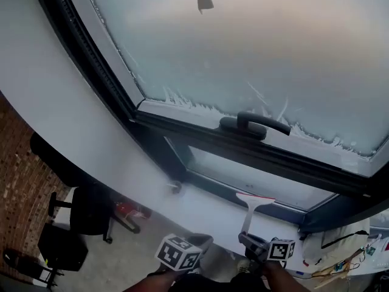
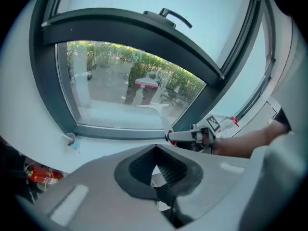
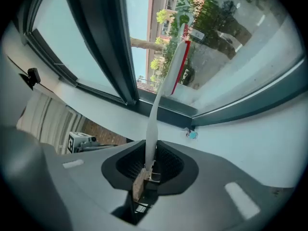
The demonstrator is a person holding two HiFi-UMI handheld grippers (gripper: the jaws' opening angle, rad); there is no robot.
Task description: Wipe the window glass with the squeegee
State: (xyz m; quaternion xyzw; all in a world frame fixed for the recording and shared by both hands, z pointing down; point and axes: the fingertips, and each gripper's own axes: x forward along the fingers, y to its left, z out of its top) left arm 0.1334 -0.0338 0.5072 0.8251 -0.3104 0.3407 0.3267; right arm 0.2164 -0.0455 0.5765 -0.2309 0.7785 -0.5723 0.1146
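The squeegee (image 1: pixel 250 207) has a white handle and a red-edged blade. My right gripper (image 1: pixel 246 239) is shut on its handle end and holds it upright in front of the lower window pane (image 1: pixel 255 178). In the right gripper view the squeegee (image 3: pixel 166 88) rises from the right gripper (image 3: pixel 148 170) to the glass (image 3: pixel 231 47); I cannot tell whether the blade touches. My left gripper (image 1: pixel 197 243) hangs to the left, below the sill. In its own view the left gripper (image 2: pixel 161 179) is shut on nothing, and the squeegee (image 2: pixel 159 112) shows ahead against the lower pane (image 2: pixel 120 90).
The upper pane (image 1: pixel 243 53) is frosted, with a dark handle (image 1: pixel 252 125) on its frame. A white sill (image 1: pixel 200 208) carries a small object (image 1: pixel 175 187) at its left. A black office chair (image 1: pixel 91 208) and a red item (image 1: pixel 130 210) stand on the floor; a cluttered desk (image 1: pixel 346 263) is at right.
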